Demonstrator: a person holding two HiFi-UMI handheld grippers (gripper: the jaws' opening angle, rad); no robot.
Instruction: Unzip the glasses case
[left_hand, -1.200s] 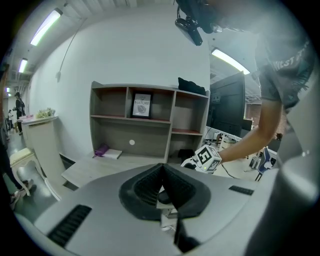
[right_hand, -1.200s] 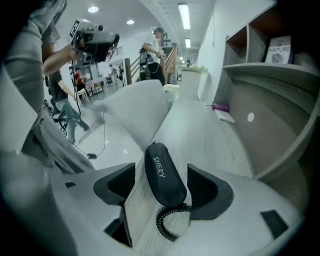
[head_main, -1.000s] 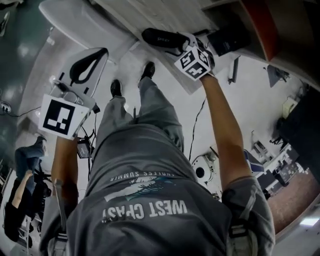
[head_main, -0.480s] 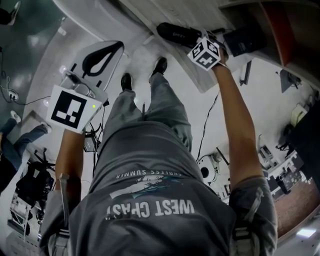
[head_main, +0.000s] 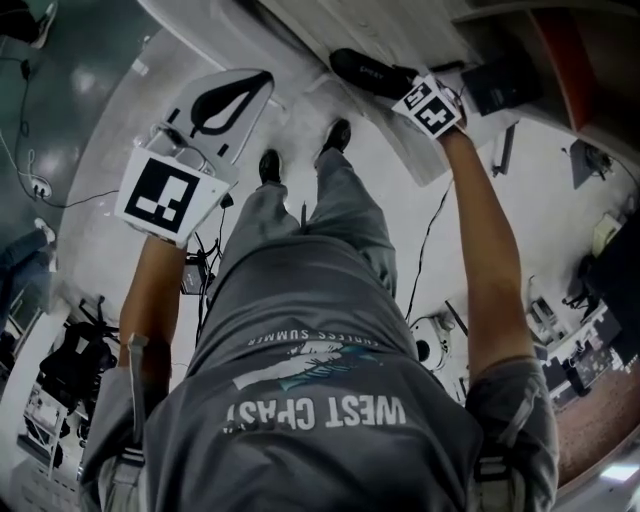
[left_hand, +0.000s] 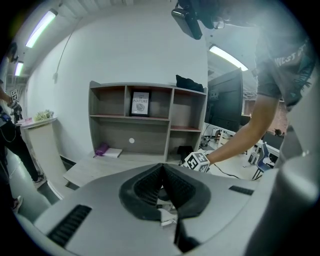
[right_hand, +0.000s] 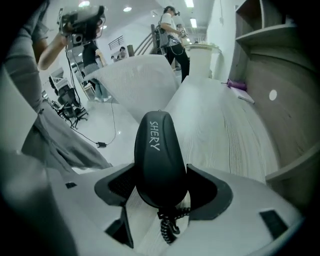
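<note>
Glasses case (right_hand: 159, 155), black, lies on the wooden surface (right_hand: 225, 135) near its front edge. The right tool (right_hand: 162, 189) straddles the case's near end, jaws wide and closing around it. The left tool (left_hand: 162, 187) is held clear of the surface, jaws pressed together on nothing.

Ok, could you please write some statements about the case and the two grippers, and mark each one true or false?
1. The case lies on the table. True.
2. The left gripper holds the case. False: it is shut on nothing. The case is between the jaws of the right gripper, which are closing.
3. The case is white. False: it is black.
4. The case bears the word SHERY. True.
</note>
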